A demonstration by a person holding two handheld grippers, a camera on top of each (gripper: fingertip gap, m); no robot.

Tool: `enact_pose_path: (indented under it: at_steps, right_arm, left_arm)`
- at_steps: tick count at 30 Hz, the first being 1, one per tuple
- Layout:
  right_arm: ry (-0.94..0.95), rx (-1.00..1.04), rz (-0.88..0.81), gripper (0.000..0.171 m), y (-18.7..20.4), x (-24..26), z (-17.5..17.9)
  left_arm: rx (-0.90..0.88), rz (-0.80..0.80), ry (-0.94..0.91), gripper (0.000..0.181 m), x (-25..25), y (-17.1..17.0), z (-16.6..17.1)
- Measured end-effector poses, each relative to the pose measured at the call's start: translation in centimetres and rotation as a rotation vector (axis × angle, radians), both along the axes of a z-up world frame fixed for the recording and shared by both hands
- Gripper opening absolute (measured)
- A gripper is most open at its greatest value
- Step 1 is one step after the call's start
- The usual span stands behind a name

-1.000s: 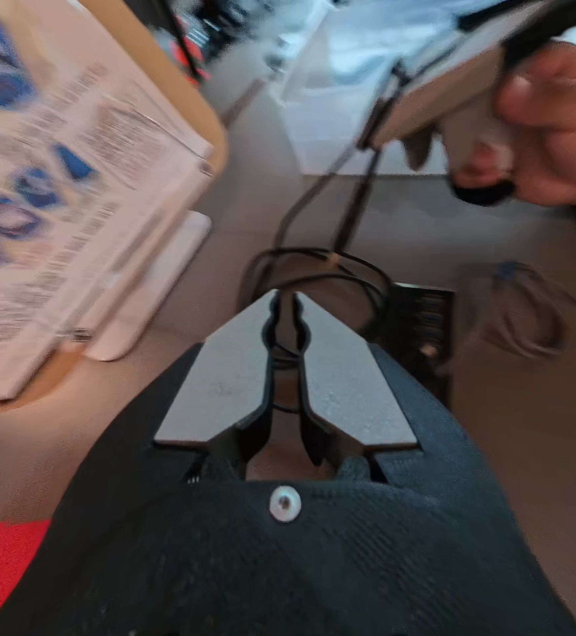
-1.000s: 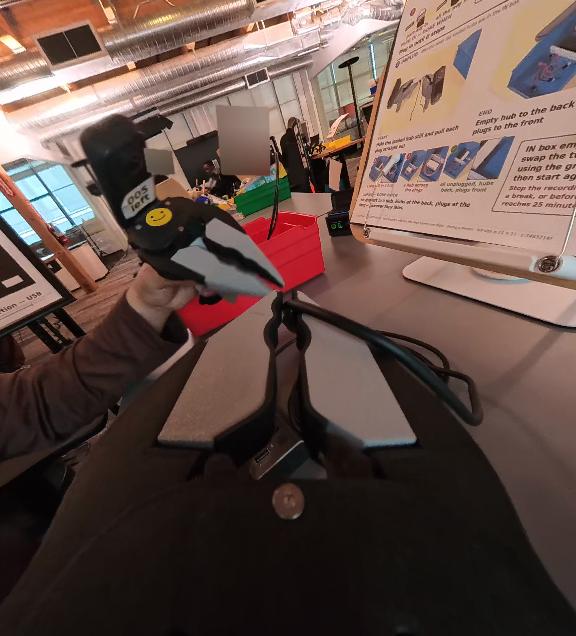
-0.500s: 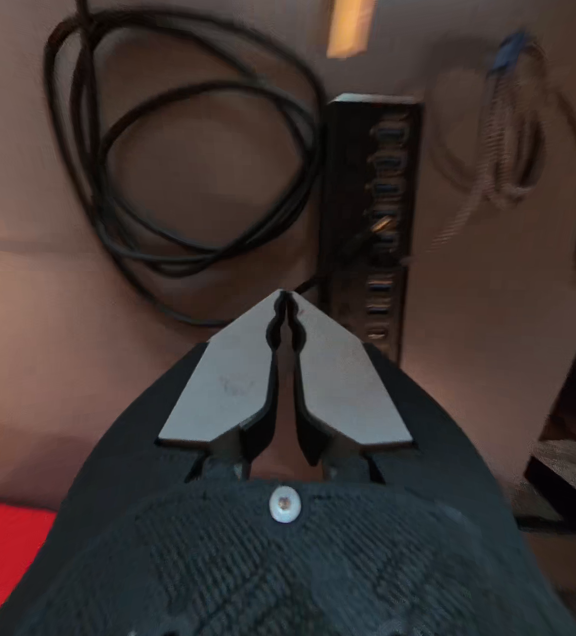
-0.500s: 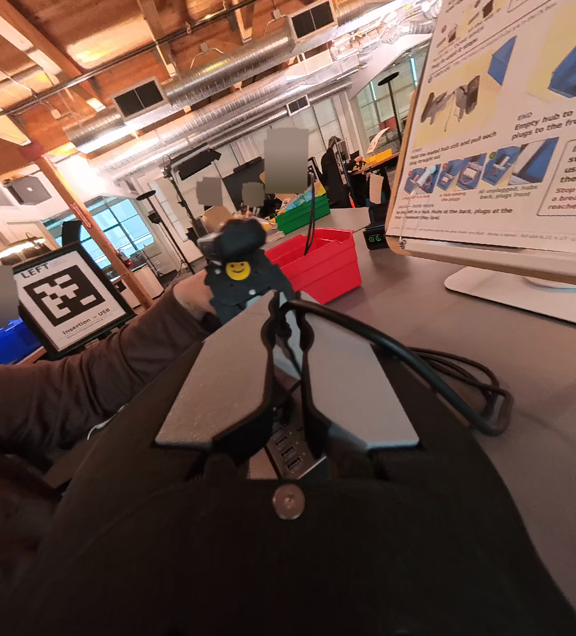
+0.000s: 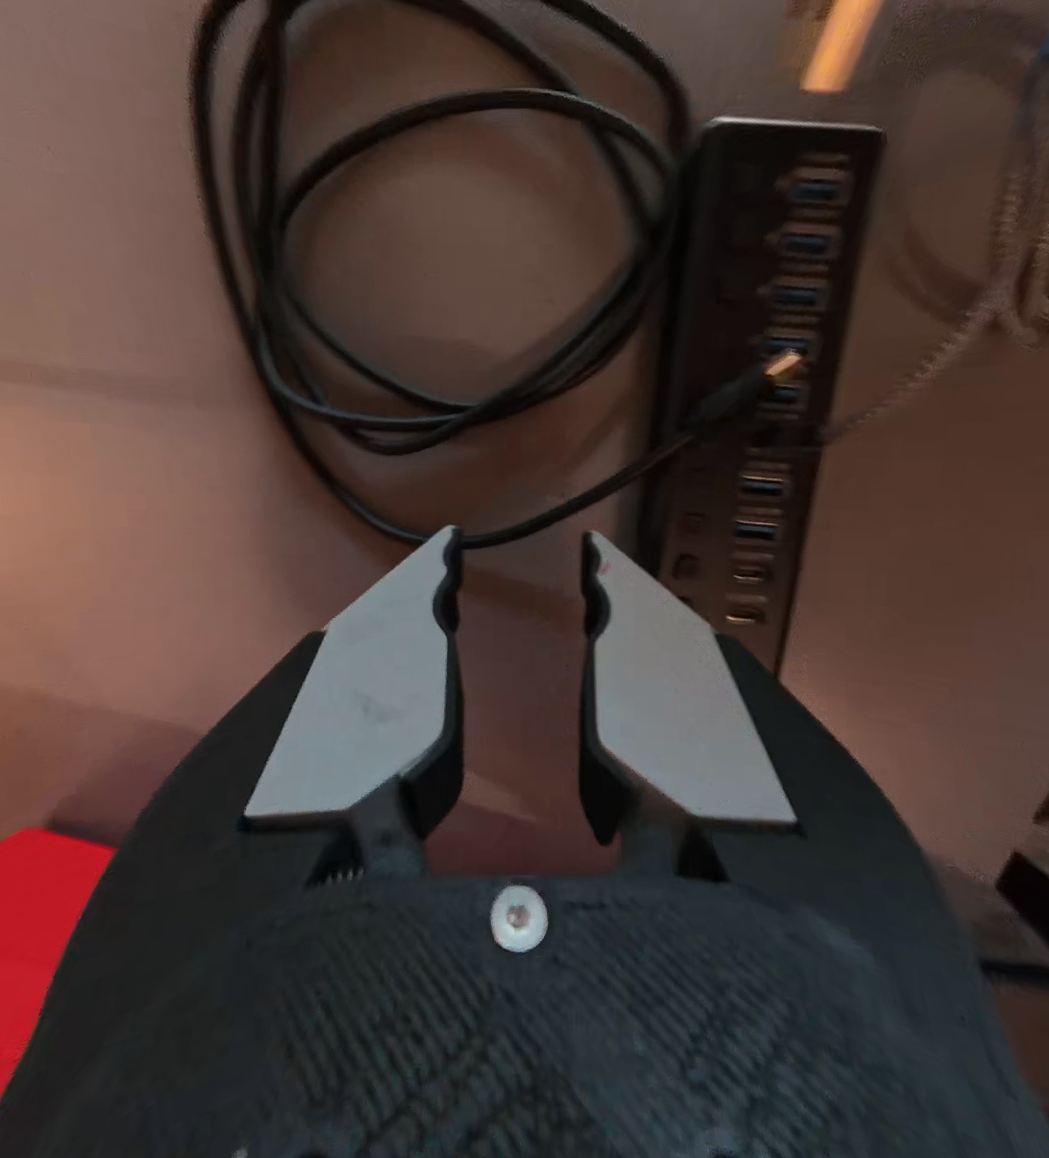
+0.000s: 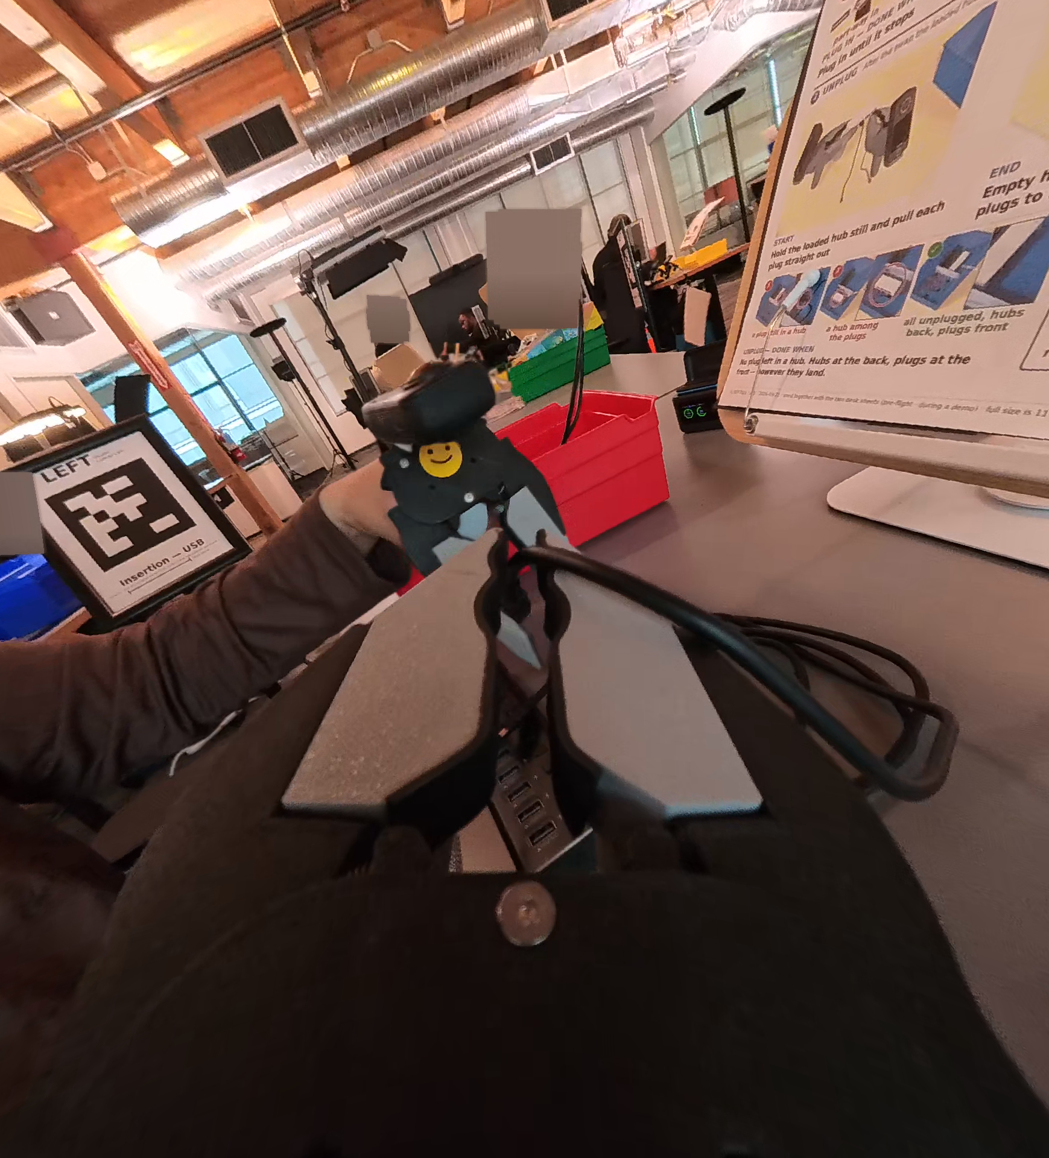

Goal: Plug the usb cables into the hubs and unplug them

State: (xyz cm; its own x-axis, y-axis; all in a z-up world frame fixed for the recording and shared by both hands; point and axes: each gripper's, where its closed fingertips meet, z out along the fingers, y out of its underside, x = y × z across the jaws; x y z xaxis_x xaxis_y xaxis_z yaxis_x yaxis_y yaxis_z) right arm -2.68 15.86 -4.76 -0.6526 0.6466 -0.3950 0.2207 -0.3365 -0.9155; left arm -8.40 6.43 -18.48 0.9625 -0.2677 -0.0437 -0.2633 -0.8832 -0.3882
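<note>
Right above the black USB hub [image 5: 753, 401], the left gripper [image 5: 520, 551] is looking down with its fingers [image 5: 377, 695] clearly apart, nothing between them, touching nothing as far as I can tell. A thin black lead crosses just past the fingertips and runs up to a gold-tipped plug [image 5: 782, 368] sitting over the hub's row of ports; too blurry to say if it's actually seated. The rest of that black cable [image 5: 446, 250] is coiled on the tabletop [image 5: 70, 376] just left of the hub. A grey braided cable [image 5: 1023, 263] lies on the hub's other side, a bit apart.

In the right wrist view, the right gripper [image 6: 520, 567] has its fingers [image 6: 402, 702] nearly together, pinched on a black cable [image 6: 728, 633] at the tips, which loops down to the tabletop on the right. The hub's ports [image 6: 525, 808] show low between those fingers. Beyond the hub sits a red bin [image 6: 603, 464], then an instruction board [image 6: 948, 250].
</note>
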Motion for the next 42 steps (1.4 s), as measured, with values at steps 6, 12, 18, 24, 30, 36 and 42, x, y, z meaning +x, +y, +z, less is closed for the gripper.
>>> enact_pose_path:
  at_steps: [6, 12, 18, 24, 30, 36, 42]
  right_arm:
    - [-0.003, 0.016, -0.002, 0.005, -0.1, 0.0, -0.1]
    - [-0.003, 0.005, -0.011, 0.006, 0.3, 0.1, 0.0]
    - [-0.060, 0.037, -0.027, 0.006, 0.2, -0.4, -1.1]
    - [-0.114, 0.137, -0.107, 0.001, 0.7, -1.3, -2.8]
    - [-0.120, 0.108, -0.084, 0.000, 0.3, -1.3, -2.8]
    - [-0.115, 0.073, -0.047, 0.000, 0.2, -1.1, -2.7]
    - [-0.084, -0.094, 0.055, 0.001, 0.4, -0.5, -1.4]
  left_arm:
    - [-0.069, -0.099, 0.047, 0.023, 1.2, 0.9, -2.1]
    - [-0.143, 0.179, 0.458, 0.012, -8.5, 0.3, -1.5]
    - [-0.081, 0.267, 0.399, 0.031, -8.1, -0.6, -1.6]
    - [-0.041, 0.315, 0.416, 0.056, -7.5, -2.7, -0.4]
    - [0.231, 0.146, 0.329, 0.059, -1.8, 2.4, 2.1]
    - [0.444, -0.001, 0.417, 0.027, 1.2, 8.0, 3.1]
    - [0.636, -0.002, 0.405, 0.000, 2.4, 9.6, 5.1]
